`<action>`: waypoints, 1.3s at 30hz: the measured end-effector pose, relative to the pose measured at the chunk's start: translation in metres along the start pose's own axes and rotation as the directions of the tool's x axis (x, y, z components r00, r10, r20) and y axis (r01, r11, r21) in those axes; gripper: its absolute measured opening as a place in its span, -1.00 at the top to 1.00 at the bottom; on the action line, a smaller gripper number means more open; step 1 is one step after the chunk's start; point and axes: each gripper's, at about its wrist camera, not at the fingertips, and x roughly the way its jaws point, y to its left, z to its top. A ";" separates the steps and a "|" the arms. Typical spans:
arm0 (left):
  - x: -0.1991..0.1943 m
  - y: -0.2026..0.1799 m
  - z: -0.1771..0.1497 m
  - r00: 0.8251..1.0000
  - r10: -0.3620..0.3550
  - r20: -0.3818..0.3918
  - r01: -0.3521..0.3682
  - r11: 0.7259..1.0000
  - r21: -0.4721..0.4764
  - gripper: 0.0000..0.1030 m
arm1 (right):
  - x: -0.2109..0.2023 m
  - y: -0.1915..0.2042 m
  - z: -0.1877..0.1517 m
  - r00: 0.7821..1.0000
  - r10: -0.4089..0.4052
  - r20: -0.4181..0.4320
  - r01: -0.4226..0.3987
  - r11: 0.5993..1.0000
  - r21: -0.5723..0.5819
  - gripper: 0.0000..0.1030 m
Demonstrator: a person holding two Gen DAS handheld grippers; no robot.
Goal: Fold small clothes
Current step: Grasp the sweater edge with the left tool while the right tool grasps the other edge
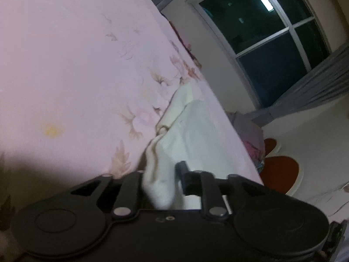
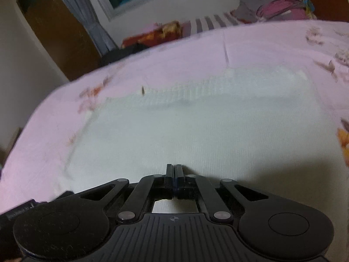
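Note:
A white knitted garment (image 1: 192, 126) lies on a pink flowered bed sheet (image 1: 65, 65) near the bed's right edge. One bunched end of it rises into my left gripper (image 1: 161, 170), whose jaws are shut on this fold. The cloth hides the left finger, and the right finger (image 1: 182, 170) presses against it. In the right wrist view the same white garment (image 2: 196, 131) spreads flat and wide over the sheet (image 2: 261, 43). My right gripper (image 2: 173, 168) hovers low over its near part, fingers shut together with nothing seen between them.
A dark window (image 1: 261, 32) and a grey curtain (image 1: 316, 83) stand beyond the bed's edge. A pile of folded clothes (image 2: 279, 6) sits at the far right. A brown wooden door (image 2: 54, 28) and an orange-red cloth (image 2: 157, 32) lie past the far side.

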 end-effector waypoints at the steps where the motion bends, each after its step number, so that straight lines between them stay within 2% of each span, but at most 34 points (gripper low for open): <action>1: 0.001 -0.003 0.000 1.000 0.005 0.000 -0.005 1.000 0.007 0.48 | -0.001 -0.002 0.000 1.000 0.008 0.014 -0.008 1.000 0.001 1.00; 2: 0.002 -0.007 0.000 1.000 0.014 -0.005 -0.014 1.000 0.027 0.48 | 0.004 -0.005 -0.001 1.000 -0.001 -0.012 0.001 1.000 0.001 1.00; 4: 0.005 -0.016 -0.001 0.999 0.049 -0.020 -0.047 0.996 0.080 0.80 | 0.011 -0.014 -0.001 0.999 0.029 -0.033 -0.029 1.000 -0.001 1.00; 5: 0.006 -0.021 0.000 0.997 0.066 -0.032 -0.063 0.993 0.102 0.87 | 0.011 -0.015 0.001 0.998 0.041 -0.043 -0.041 0.999 -0.011 1.00; 7: 0.001 -0.040 -0.001 0.998 0.064 -0.006 -0.062 0.984 0.170 0.88 | 0.010 -0.022 0.007 0.995 0.074 -0.062 -0.074 0.997 0.003 1.00; 10: -0.009 -0.086 -0.008 1.000 0.017 -0.004 -0.015 0.948 0.318 0.88 | -0.011 -0.042 0.013 0.995 0.101 0.000 -0.101 0.993 0.055 1.00; 14: -0.009 -0.158 -0.038 0.995 -0.041 -0.096 0.085 0.851 0.518 0.88 | -0.053 -0.092 0.022 0.991 0.095 0.090 -0.107 0.984 0.144 1.00; 18: 0.009 -0.215 -0.092 0.979 -0.012 -0.206 0.144 0.751 0.644 0.88 | -0.094 -0.148 0.028 0.987 0.060 0.146 -0.092 0.970 0.224 1.00; 20: 0.024 -0.230 -0.122 0.964 0.007 -0.266 0.179 0.723 0.667 0.85 | -0.112 -0.171 0.028 0.985 0.045 0.165 -0.087 0.963 0.255 1.00; 22: 0.044 -0.244 -0.157 0.930 0.086 -0.359 0.216 0.662 0.717 0.47 | -0.125 -0.189 0.028 0.982 0.056 0.179 -0.104 0.957 0.271 1.00; 23: 0.046 -0.251 -0.171 0.925 0.126 -0.360 0.205 0.630 0.749 0.30 | -0.130 -0.195 0.029 0.984 0.062 0.169 -0.106 0.958 0.267 0.90; 24: 0.040 -0.256 -0.178 0.931 0.119 -0.345 0.205 0.612 0.764 0.12 | -0.133 -0.199 0.029 0.987 0.047 0.155 -0.089 0.956 0.278 0.06; 25: 0.031 -0.258 -0.177 0.933 0.075 -0.352 0.234 0.617 0.752 0.04 | -0.139 -0.204 0.027 0.987 0.040 0.158 -0.085 0.955 0.286 -0.50; 26: 0.024 -0.257 -0.170 0.936 0.038 -0.350 0.247 0.637 0.730 0.05 | -0.148 -0.207 0.025 0.978 0.062 0.201 -0.117 0.955 0.272 -0.49; 27: 0.020 -0.256 -0.160 0.944 0.029 -0.329 0.229 0.659 0.716 0.09 | -0.152 -0.209 0.024 0.972 0.092 0.218 -0.149 0.953 0.263 -0.42; 28: 0.018 -0.252 -0.145 0.954 0.033 -0.297 0.197 0.678 0.709 0.11 | -0.153 -0.210 0.025 0.970 0.111 0.215 -0.169 0.946 0.276 -0.25; 30: 0.020 -0.241 -0.120 0.975 0.066 -0.210 0.104 0.703 0.704 0.19 | -0.147 -0.209 0.025 0.964 0.184 0.192 -0.235 0.927 0.292 -0.07; 31: 0.023 -0.233 -0.108 0.977 0.089 -0.193 0.070 0.722 0.689 0.23 | -0.141 -0.204 0.026 0.965 0.199 0.172 -0.243 0.926 0.288 0.06; 32: 0.028 -0.225 -0.095 0.978 0.105 -0.182 0.044 0.746 0.665 0.25 | -0.134 -0.200 0.028 0.965 0.215 0.152 -0.250 0.927 0.280 0.09; 33: 0.034 -0.223 -0.088 0.977 0.117 -0.180 0.030 0.757 0.652 0.29 | -0.129 -0.195 0.028 0.963 0.232 0.136 -0.261 0.925 0.275 0.09; 38: 0.058 -0.208 -0.089 0.963 0.178 -0.204 0.002 0.750 0.662 0.42 | -0.100 -0.171 0.019 0.968 0.244 0.052 -0.249 0.934 0.255 0.10; 39: 0.065 -0.204 -0.079 0.957 0.191 -0.217 0.001 0.748 0.664 0.47 | -0.096 -0.169 0.019 0.970 0.240 0.041 -0.242 0.936 0.254 0.10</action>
